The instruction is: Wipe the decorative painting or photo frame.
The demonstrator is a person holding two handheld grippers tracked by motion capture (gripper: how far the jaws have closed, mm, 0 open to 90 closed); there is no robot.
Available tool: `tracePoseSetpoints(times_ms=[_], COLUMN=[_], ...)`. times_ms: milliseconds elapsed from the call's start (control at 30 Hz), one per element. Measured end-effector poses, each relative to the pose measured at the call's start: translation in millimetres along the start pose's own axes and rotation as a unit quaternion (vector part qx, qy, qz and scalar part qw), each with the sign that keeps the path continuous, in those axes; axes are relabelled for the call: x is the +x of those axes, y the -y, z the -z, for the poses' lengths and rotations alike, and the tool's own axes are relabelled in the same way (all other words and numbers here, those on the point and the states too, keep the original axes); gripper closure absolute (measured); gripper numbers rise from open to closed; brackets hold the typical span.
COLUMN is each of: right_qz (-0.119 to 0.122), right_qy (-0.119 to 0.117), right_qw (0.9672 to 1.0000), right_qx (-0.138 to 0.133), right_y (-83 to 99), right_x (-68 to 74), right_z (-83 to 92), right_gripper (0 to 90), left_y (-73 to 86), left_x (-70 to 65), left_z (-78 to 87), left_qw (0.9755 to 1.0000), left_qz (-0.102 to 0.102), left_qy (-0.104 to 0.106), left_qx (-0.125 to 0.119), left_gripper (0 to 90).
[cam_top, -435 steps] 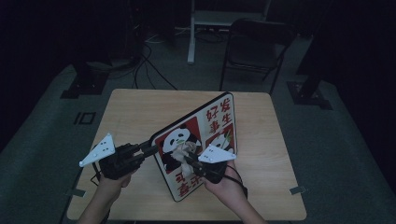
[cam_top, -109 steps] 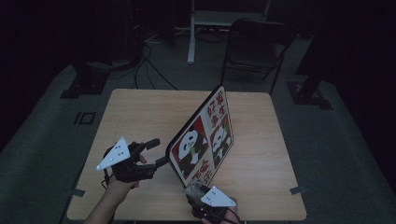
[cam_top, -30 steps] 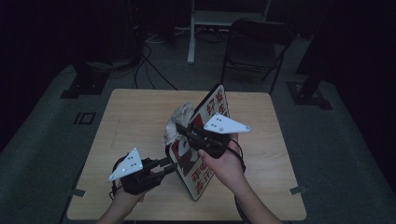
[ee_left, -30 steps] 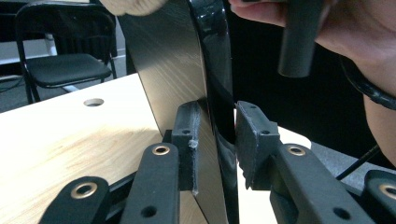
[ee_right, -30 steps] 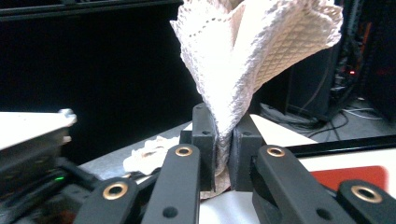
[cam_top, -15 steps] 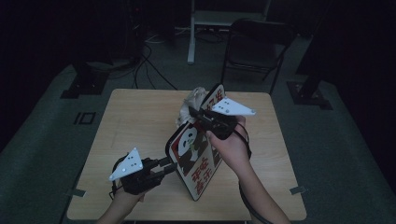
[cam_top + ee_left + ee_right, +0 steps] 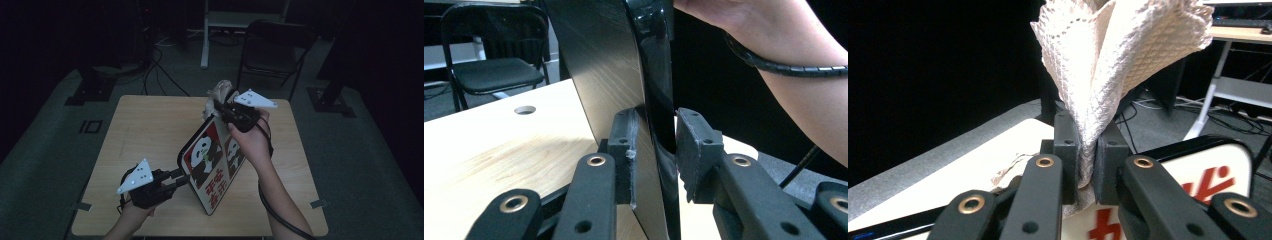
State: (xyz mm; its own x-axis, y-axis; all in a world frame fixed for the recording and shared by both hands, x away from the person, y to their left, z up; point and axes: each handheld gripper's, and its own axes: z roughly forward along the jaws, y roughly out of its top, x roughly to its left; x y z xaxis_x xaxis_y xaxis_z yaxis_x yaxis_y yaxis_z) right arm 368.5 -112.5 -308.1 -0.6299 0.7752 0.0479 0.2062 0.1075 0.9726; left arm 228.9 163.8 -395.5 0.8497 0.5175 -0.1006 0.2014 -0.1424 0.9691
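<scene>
The right gripper point(image 7: 220, 106) sat just above the centre of the high view, its jaws pinched tight on a wad of white paper towel point(image 7: 1108, 65), which in the right gripper view fanned up from between the pads towards the top of the frame. Just below it stood the upper corner of the panda tray point(image 7: 210, 165), a black-rimmed tray with pandas and red characters on its face, propped on edge at the centre of the wooden table point(image 7: 145, 130) and leaning back to the upper right.

The left gripper point(image 7: 182, 177), at the lower left of centre in the high view, was closed on the tray's black rim; in the left gripper view the pads point(image 7: 624, 145) bore on either side of that rim at mid-frame, with the person's right forearm point(image 7: 794, 65) across the upper right.

The step in hand looked to be wiping the tray with the towel. To do it well, the towel should be laid flat against the printed face rather than dabbed with the pad tips, and drawn in long strokes down from the top corner. The left grip had to stay firm and low, since pressure from the wiping could tip or twist a tray that rests on one edge. Light, even pressure would probably keep the towel from tearing or slipping out of the jaws.
</scene>
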Motion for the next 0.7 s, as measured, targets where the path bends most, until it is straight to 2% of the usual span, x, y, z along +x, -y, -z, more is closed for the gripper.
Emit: tracePoseSetpoints(times_ms=[333, 433, 467, 533, 567, 633, 700], right_qz=[-0.004, 0.002, -0.001, -0.025, -0.028, -0.051, -0.054], right_qy=[0.027, 0.049, 0.051, 0.037, 0.047, 0.038, 0.030], right_qw=[0.9994, 0.9983, 0.9983, 0.9986, 0.9981, 0.9979, 0.9981], right_qx=[0.021, 0.031, 0.028, 0.028, 0.029, 0.013, -0.007], right_y=[-7.9, -5.5, -4.3, -4.6, -5.9, -8.0, -11.2], right_x=[-22.1, -30.1, -32.9, -40.4, -44.1, -49.1, -49.0], right_z=[-16.7, -24.1, -25.6, -26.7, -26.2, -22.9, -16.3], right_gripper=[83.0, 83.2, 83.1, 83.0, 83.0, 83.0, 82.9], left_y=[0.0, -0.4, -0.4, -0.2, 0.0, -0.1, 0.0], left_x=[-0.9, -0.4, 0.3, 1.3, 1.7, 2.4, 3.4], left_z=[-0.2, 0.9, 1.1, 1.3, 1.3, 1.1, 1.3], left_qw=[1.0000, 1.0000, 1.0000, 1.0000, 0.9999, 0.9999, 0.9999], left_qz=[-0.001, -0.001, 0.002, 0.001, 0.003, 0.005, 0.007], left_qy=[0.002, 0.004, 0.007, 0.010, 0.012, 0.015, 0.016], left_qx=[-0.002, -0.001, -0.001, 0.000, -0.001, -0.001, -0.001], left_gripper=[71.8, 72.5, 72.6, 72.9, 72.9, 73.1, 73.1])
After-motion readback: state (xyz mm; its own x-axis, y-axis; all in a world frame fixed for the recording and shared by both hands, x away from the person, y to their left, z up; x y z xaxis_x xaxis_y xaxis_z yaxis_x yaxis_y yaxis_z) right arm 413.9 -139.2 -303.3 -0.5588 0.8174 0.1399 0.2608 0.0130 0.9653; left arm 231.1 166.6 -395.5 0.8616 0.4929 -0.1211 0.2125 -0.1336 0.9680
